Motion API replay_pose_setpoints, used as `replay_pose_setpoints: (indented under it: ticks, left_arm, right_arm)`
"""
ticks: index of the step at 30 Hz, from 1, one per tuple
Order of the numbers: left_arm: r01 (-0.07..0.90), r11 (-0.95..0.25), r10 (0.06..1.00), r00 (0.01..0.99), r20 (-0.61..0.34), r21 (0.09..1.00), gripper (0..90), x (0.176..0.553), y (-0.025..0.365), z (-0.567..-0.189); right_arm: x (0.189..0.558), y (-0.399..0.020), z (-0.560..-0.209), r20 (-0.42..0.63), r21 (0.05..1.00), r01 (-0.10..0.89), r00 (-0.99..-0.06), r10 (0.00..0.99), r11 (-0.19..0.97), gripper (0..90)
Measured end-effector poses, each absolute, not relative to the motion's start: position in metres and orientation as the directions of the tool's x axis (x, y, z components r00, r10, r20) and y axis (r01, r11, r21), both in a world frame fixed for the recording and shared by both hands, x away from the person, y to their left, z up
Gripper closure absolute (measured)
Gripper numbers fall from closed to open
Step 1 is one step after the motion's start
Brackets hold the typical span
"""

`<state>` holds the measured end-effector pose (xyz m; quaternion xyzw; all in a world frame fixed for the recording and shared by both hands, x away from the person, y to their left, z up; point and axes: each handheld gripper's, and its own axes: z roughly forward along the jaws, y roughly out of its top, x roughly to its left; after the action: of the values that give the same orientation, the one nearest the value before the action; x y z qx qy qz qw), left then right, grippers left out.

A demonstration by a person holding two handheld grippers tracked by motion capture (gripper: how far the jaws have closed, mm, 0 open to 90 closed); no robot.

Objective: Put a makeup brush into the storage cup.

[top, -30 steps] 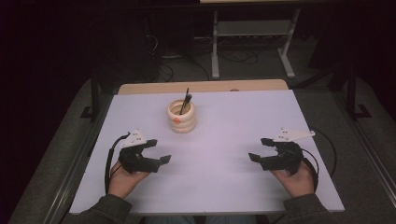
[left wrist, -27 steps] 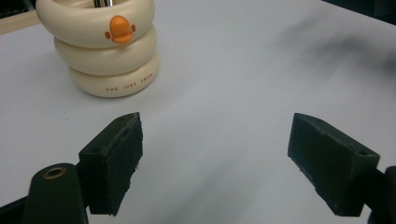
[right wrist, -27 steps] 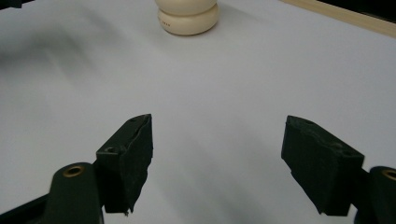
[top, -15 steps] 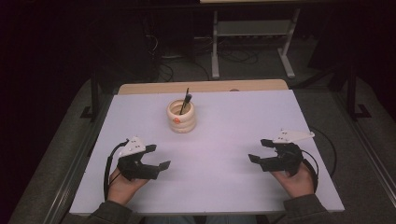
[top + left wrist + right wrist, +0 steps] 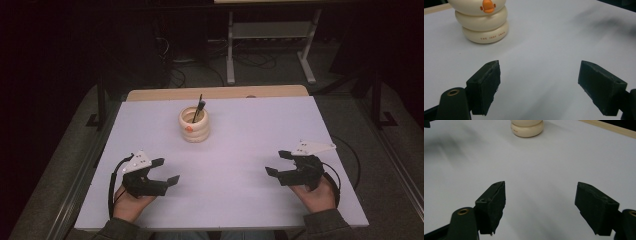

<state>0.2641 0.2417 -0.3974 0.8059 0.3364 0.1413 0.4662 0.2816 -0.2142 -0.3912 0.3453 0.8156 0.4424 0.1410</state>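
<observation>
Your left gripper [image 5: 161,171] and right gripper [image 5: 281,163] both stand with jaws wide apart and nothing between them, resting near you on the white table [image 5: 250,130]. The cream holder [image 5: 194,125] with its dark brush [image 5: 198,107] stands upright far ahead, left of centre, well apart, probably awaiting your reach

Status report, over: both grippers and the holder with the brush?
Left gripper open, empty. Right gripper open, empty. Cream ringed holder upright, black brush inside, untouched. White table between is free.
</observation>
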Motion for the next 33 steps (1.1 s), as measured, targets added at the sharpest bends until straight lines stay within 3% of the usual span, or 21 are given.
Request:
replay_pose_setpoints:
  ticks: [33]
  left_arm:
    - [0.419, -0.356, 0.677, 0.732, -0.079, 0.835, 16.4, 0.256, 0.256, -0.404]
  right_arm:
    - [0.277, -0.217, -0.395, 0.082, 0.825, 0.443, -0.709, 0.701, 0.352, 14.9]
